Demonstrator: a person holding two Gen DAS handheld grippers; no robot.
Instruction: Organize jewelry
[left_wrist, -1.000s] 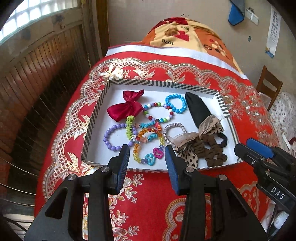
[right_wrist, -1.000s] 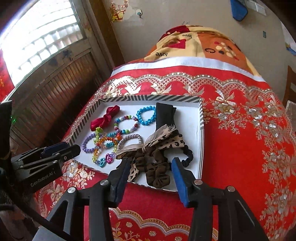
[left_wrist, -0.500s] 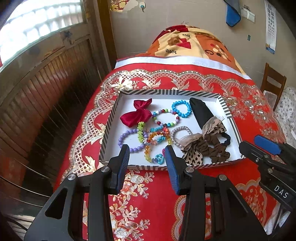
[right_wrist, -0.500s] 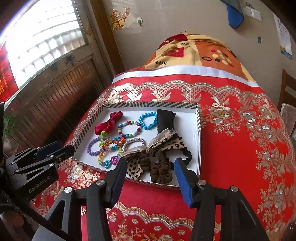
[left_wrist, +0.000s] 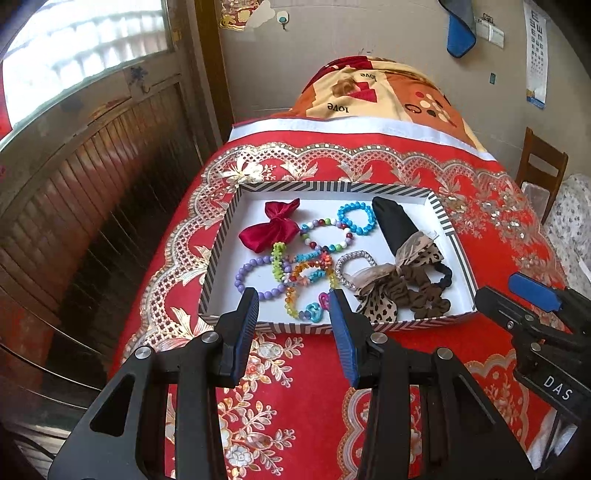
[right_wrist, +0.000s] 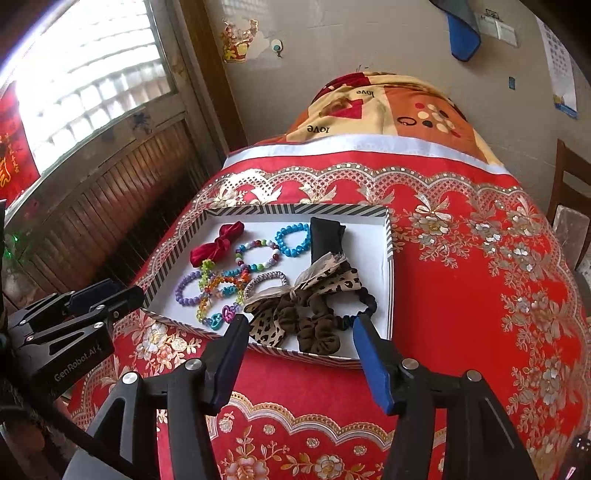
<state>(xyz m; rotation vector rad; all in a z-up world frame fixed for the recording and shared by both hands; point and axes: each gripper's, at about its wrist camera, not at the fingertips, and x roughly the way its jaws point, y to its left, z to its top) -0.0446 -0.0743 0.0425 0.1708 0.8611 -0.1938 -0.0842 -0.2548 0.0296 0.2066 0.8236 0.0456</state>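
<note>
a red bedspread (left_wrist: 314, 369) with gold floral trim covers the bed, and a patterned quilt (left_wrist: 373, 92) printed with "love" lies folded at its far end against the wall; on the bedspread sits a shallow tray (left_wrist: 221, 236) with a black-and-white striped rim and a white floor, and all the jewelry lies inside it; the left gripper (left_wrist: 293, 332) hangs over the bedspread at the tray's near edge, its jaws parted with nothing between them; the right gripper (right_wrist: 299, 354) hangs at the near edge further right, its jaws standing wide and just having been opening, with nothing gripped between the pads; in the tray's right half a folded black cloth (left_wrist: 395, 223) lies toward the far side, and in front of it a leopard-print bow (left_wrist: 388, 295) tangles with a brown scrunchie (left_wrist: 424, 299) and a dark elastic band (left_wrist: 445, 275); a dark red satin bow (left_wrist: 271, 229) lies at the far left of the tray; beside it a bracelet of mixed coloured beads (left_wrist: 327, 234) touches a bright blue bead bracelet (left_wrist: 356, 218); a purple bead bracelet (left_wrist: 255, 277) lies at the near left, overlapped by a heap of small multicoloured bracelets (left_wrist: 303, 273); a silver stretch bracelet (left_wrist: 351, 266) lies between that heap and the leopard-print bow; at the near edge a blue charm (left_wrist: 314, 310) and a pink charm (left_wrist: 325, 301) touch each other.
</note>
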